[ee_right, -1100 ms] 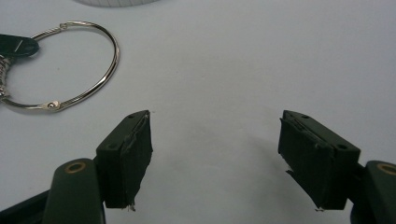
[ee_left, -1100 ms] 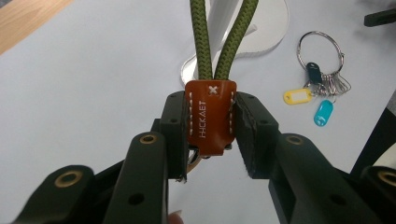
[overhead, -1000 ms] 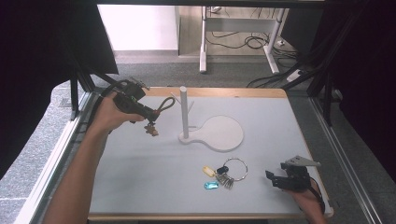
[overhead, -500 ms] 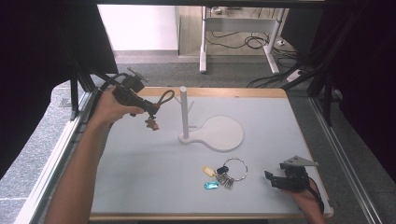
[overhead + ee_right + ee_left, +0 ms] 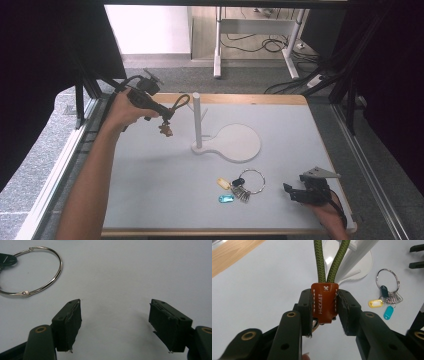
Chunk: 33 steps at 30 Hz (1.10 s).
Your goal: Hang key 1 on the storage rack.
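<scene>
Jaws of the left gripper (image 5: 324,315) were pressed against the two sides of an orange-brown leather tab (image 5: 324,303), pinching it squarely, with white stitching and stamped lettering facing the camera. From the top of that tab a green rope loop (image 5: 329,262) ran forward and out past the upper edge of the left gripper view. In the high view the left gripper (image 5: 161,114) was held above the table's far-left part, the rope loop (image 5: 180,103) reaching toward the top of the white post (image 5: 197,120), just beside it but not yet over it, and a small brown piece (image 5: 165,131) dangled below the jaws.

The post rose from a round white base (image 5: 239,143) near the table's middle. Nearer the person lay a metal key ring (image 5: 252,181) with keys and yellow and blue tags. The right gripper (image 5: 294,194) rested low at the near-right corner of the grey table (image 5: 150,190); in its own view its pads (image 5: 68,325) stood spread wide with nothing between them.

The likely trouble lay in the loop itself: being limp rope, it might close flat or catch the side of the post, nudging the light stand instead of dropping over it. A grip only on the tab could also let the loop swing off line.
</scene>
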Each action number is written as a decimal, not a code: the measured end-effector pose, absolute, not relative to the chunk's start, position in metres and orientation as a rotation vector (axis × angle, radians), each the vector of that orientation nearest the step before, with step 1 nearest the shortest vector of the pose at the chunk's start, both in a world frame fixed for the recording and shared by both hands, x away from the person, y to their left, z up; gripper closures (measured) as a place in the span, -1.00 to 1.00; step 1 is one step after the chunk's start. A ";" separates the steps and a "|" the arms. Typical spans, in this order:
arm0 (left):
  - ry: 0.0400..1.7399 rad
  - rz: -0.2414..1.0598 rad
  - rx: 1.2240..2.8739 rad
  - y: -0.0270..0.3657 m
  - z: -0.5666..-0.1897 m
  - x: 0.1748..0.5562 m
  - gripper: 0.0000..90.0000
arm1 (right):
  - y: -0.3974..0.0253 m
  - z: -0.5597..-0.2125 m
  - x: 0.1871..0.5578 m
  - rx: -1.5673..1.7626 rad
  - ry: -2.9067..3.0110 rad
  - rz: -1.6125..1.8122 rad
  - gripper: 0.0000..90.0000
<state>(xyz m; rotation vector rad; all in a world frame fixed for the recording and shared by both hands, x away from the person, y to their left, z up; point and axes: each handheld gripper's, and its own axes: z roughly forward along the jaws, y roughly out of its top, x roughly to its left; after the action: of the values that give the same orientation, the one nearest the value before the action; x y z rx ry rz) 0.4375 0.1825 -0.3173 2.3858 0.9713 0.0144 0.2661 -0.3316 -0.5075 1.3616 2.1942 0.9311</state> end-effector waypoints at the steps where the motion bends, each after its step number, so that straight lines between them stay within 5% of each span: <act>1: 0.971 0.017 2.390 0.181 -0.318 0.438 0.48 | -0.332 -0.508 0.266 1.360 2.193 0.931 -0.41; 33: 0.937 -0.002 2.442 0.157 -0.350 0.434 0.46 | -0.331 -0.508 0.266 1.362 2.199 0.920 -0.40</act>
<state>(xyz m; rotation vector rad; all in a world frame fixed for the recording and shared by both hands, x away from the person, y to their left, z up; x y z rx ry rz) 0.4338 0.1570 -0.3498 2.4422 0.9371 -0.0020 0.2661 -0.3310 -0.5080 1.3624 2.1987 0.9201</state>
